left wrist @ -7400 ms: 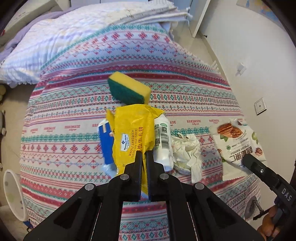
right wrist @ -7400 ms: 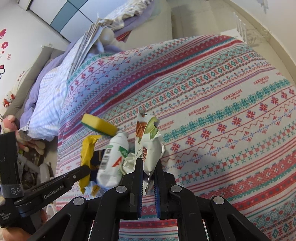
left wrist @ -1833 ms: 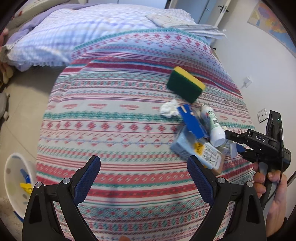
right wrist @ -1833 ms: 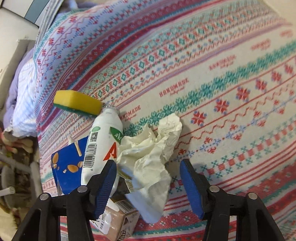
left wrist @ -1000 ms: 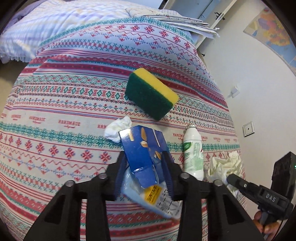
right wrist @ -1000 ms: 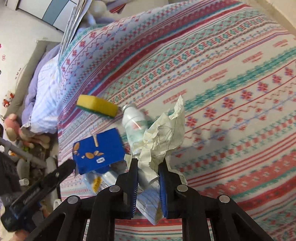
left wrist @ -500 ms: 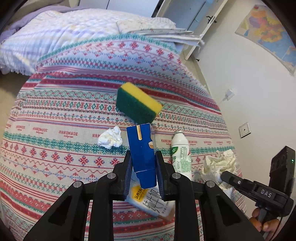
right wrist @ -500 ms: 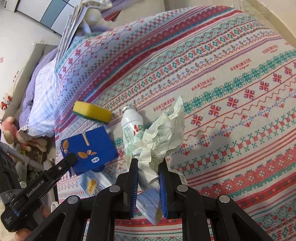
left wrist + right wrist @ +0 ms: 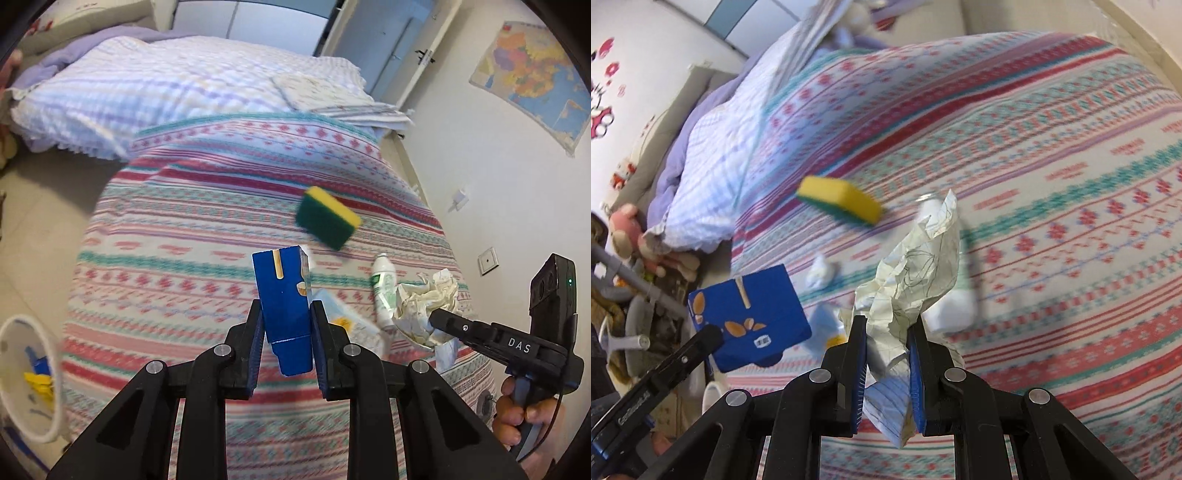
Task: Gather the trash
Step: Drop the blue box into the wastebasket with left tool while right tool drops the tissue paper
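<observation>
Left wrist view: the left gripper (image 9: 286, 332) tilts downward above the bed (image 9: 221, 229), jaws clenched on an upright blue box (image 9: 284, 306). The right gripper (image 9: 888, 354), in a hand (image 9: 517, 424), angles down, jaws clamping crumpled paper (image 9: 912, 280).

Glossy blue carton (image 9: 284, 302), crumpled paper (image 9: 916, 273), woven patterned bedspread (image 9: 192, 266).

The left half of the patterned bedspread (image 9: 155, 280) lies bare — open passage there. Right of centre, a sponge (image 9: 327, 218), a white bottle (image 9: 382, 291) and a flattened light-blue pack (image 9: 349, 325) crowd the cover. At lower left a white bin (image 9: 22, 373) stands on the floor.
</observation>
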The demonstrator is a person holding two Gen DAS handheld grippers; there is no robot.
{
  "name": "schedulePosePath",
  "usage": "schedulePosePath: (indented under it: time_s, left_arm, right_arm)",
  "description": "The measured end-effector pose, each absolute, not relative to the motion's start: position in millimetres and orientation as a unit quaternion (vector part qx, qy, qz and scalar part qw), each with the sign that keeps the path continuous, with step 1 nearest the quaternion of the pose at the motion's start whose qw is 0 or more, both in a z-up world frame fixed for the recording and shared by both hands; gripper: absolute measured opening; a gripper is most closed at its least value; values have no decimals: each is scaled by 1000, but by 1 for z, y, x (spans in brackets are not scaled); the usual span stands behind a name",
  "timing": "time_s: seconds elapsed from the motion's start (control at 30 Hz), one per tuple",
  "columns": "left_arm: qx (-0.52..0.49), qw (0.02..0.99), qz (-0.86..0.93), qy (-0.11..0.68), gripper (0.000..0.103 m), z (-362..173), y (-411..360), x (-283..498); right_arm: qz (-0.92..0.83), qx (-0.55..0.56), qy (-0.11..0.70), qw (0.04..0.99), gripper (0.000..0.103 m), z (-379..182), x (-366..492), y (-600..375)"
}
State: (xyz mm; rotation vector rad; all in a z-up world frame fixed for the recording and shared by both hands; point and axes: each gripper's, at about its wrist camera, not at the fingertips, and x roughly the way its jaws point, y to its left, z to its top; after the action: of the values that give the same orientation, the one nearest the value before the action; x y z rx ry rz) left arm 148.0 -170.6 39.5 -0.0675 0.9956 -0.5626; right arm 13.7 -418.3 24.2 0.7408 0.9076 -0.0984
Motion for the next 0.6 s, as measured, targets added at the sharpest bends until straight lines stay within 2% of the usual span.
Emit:
schedulePosePath:
  time_s: [0.27,0.6]
  left_arm:
    - [-38,856,-218,467,25,38,-83,139]
    - [-70,866,-121,480,25,11,27,138]
  right_arm:
    - [-10,313,444,839,18,33,34,-350]
    - [26,269,474,838,18,23,55,-275]
